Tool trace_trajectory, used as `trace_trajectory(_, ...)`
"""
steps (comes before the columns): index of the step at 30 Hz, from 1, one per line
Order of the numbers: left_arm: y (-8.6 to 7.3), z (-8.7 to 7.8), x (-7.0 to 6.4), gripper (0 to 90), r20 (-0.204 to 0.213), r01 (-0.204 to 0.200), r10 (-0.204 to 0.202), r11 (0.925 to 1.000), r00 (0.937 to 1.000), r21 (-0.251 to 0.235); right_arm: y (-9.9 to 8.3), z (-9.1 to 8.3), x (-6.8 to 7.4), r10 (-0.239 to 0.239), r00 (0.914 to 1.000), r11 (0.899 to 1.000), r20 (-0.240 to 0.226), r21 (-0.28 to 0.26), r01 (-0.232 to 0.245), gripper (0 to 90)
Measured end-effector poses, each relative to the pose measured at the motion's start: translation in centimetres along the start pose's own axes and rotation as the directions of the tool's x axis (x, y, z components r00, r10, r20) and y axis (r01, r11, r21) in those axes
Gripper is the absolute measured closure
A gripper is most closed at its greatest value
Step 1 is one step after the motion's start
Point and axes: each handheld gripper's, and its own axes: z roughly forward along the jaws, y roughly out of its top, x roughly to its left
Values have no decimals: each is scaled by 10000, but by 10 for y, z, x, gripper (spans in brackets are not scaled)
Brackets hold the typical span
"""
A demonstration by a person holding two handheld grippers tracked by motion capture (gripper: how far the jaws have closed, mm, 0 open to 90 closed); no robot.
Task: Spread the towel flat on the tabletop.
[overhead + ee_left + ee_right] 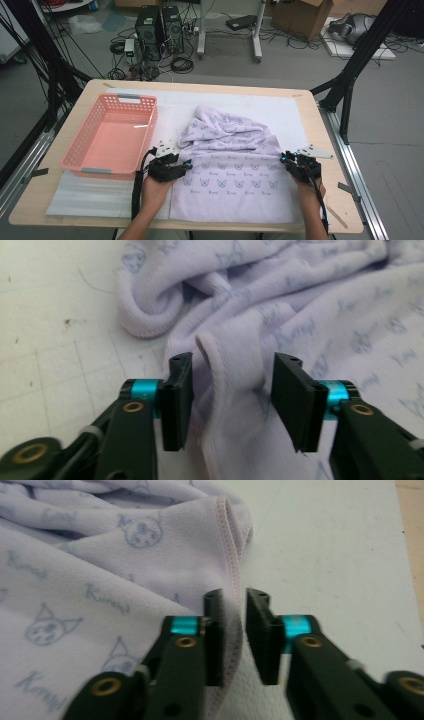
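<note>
A lilac garment (230,165) printed with small cat faces lies spread on the white mat (290,110), its far part bunched up. My left gripper (186,165) sits at the garment's left edge. In the left gripper view, the left gripper (232,390) is open wide, with a raised fold of the garment (227,365) between its jaws. My right gripper (284,159) is at the garment's right edge. In the right gripper view, the right gripper (235,630) stands with its jaws a narrow gap apart, and the stitched hem of the garment (227,540) runs into that gap.
A pink plastic basket (70,150) stands on the left of the wooden table (330,200), close to my left hand. A folded white sheet (85,200) lies in front of it. Black frame legs, cables and boxes stand on the floor beyond the table.
</note>
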Motion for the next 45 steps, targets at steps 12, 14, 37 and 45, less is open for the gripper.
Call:
trace_trajectory(12, -32, -38, -5, 425, 1071, -124, 133, 9999, 9942, -90, -19, -51, 4, 334, 9944, 9994, -1007, 24, -333, 526)
trace_trajectory(14, -36, -42, -9, 423, 1146, -64, 73, 10000, 9934, -77, -24, -58, 11, 73, 9916, 9998, -1294, 214, -46, 512)
trace_trajectory(37, -73, -64, -46, 863, 578, -813, 822, 9965, 9949, -175, -70, -96, 37, -453, 9827, 9922, -1794, 1059, 651, 869)
trace_trajectory(45, -77, -75, -49, 875, 893, -577, 590, 9982, 9943, -164, -74, -104, 34, -171, 9755, 9921, -2191, 1176, 438, 880)
